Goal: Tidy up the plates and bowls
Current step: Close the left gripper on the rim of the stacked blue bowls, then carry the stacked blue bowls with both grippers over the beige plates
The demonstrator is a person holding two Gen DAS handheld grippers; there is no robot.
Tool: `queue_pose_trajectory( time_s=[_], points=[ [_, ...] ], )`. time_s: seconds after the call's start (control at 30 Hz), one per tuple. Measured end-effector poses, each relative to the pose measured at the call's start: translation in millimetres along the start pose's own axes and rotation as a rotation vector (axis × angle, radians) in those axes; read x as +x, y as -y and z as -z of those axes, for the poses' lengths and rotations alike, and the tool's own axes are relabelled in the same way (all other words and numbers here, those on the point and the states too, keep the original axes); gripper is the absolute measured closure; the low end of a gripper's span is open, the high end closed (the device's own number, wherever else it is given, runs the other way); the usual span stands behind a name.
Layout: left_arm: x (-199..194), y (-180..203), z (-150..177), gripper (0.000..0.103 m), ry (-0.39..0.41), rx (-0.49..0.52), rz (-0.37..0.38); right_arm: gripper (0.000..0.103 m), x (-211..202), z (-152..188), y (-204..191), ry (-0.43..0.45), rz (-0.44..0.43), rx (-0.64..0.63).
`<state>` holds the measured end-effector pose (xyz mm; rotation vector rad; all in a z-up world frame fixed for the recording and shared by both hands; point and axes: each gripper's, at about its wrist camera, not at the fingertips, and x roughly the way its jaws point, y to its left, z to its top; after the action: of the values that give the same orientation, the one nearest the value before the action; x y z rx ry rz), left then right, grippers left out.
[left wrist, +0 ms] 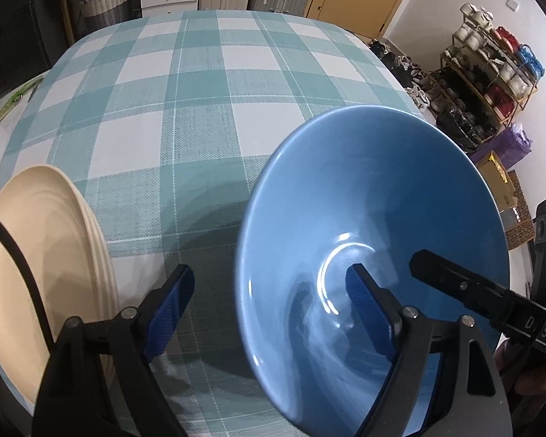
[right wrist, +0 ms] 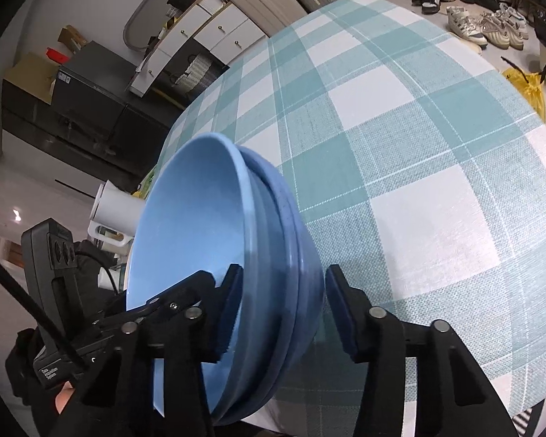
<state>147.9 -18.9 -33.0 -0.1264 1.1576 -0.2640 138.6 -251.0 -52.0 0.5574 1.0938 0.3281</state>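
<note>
A nested stack of blue bowls stands on the checked tablecloth near the table's front edge. My left gripper is open and straddles the top bowl's left rim, one pad inside and one outside over the cloth. My right gripper straddles the walls of the blue bowls. Its left pad lies against the inside of the top bowl, and a thin gap shows at the outer pad. One of the right gripper's fingers reaches into the bowl from the right. A stack of cream plates sits to the left of the bowls.
A white jug stands beyond the bowls by the table's left edge. Off the table are a shoe rack, shoes on the floor and a yellow bag. Drawers and cabinets line the far wall.
</note>
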Motion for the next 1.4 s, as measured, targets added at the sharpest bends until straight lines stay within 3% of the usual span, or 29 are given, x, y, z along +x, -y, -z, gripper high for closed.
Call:
queue_pose_trajectory(
  time_s=[0.13, 0.27, 0.63, 1.1, 1.2, 1.4],
  points=[
    [9, -4, 2, 0.059, -0.057, -0.043, 0.05, 0.064, 1, 0, 0, -0.006, 0.01, 0.002],
    [15, -1, 5, 0.071, -0.088, -0.057, 0.077, 0.067, 4, 0, -1, -0.008, 0.032, -0.003],
    [5, 5, 9, 0.073, -0.075, -0.041, 0.06, 0.082, 5, 1, -1, -0.009, 0.102, -0.018],
    [6, 11, 7, 0.073, -0.054, 0.008, 0.008, 0.085, 9, 7, -18, -0.001, 0.222, -0.13],
    [4, 12, 9, 0.074, -0.057, 0.003, -0.002, 0.086, 11, 13, -32, 0.018, 0.322, -0.198],
    [2, 6, 9, 0.073, -0.058, -0.022, -0.014, 0.086, 11, 16, -39, 0.028, 0.326, -0.217]
  ],
)
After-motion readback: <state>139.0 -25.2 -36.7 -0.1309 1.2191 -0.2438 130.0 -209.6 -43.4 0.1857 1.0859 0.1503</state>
